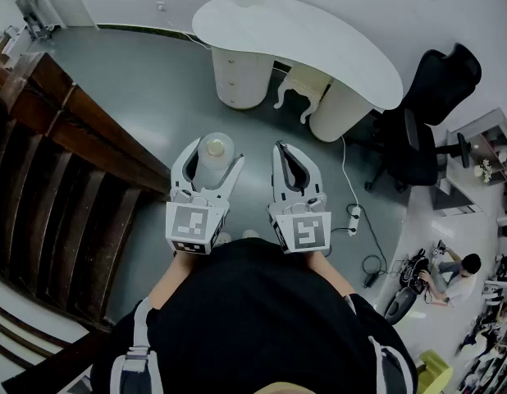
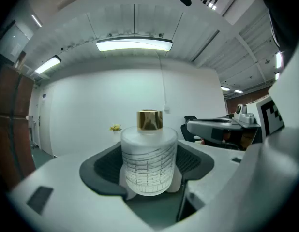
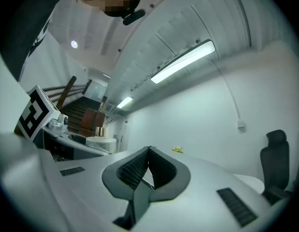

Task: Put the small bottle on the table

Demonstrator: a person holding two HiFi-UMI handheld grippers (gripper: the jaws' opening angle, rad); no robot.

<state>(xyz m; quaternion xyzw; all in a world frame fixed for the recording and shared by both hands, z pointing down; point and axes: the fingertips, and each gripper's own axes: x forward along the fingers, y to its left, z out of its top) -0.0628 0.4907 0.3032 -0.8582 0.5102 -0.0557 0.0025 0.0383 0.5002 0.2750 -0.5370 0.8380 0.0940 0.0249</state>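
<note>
Bottle (image 2: 148,163), small frosted cylinder with shiny gold cap, clamped upright between ribbed dark pads of left gripper (image 1: 212,156). At 3 o'clock, right gripper (image 3: 148,151), jaws closed, empty. White curved table (image 1: 319,48) at 12 o'clock on grey floor (image 1: 155,97); wooden stairs (image 1: 48,179) at 9.

The left gripper (image 1: 211,158) points level, its fingers (image 2: 105,167) wide apart and clamped on the small bottle (image 2: 148,161). Beside it, the right gripper (image 1: 285,152) has its fingers closed together, empty.
</note>
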